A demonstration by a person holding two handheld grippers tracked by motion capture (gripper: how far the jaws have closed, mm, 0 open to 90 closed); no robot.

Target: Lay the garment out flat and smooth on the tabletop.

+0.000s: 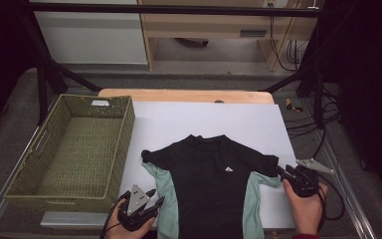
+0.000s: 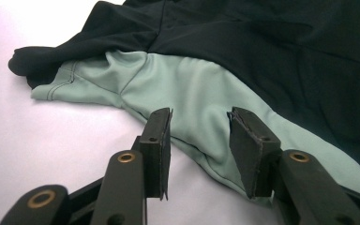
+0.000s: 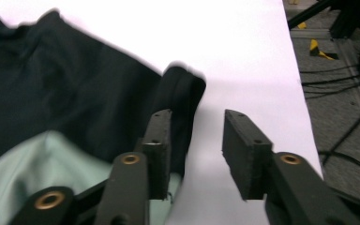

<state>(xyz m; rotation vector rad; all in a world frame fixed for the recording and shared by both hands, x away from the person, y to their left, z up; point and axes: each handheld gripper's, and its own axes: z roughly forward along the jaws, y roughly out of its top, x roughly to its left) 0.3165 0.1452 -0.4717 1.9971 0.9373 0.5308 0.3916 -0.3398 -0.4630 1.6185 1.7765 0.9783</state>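
Note:
A black T-shirt with mint-green side panels lies flat on a white sheet, collar toward the far side. My left gripper sits at the shirt's lower left. In the left gripper view its jaws stand apart over the green panel, and the pads do not press on the cloth. My right gripper is at the shirt's right sleeve. In the right gripper view its jaws are open, with the black sleeve's end just beside one pad and bare sheet in the gap.
A green woven basket, with nothing in it, stands on the left beside the sheet. A wooden table edge shows beyond the sheet. Black cables and frame legs lie off the right side.

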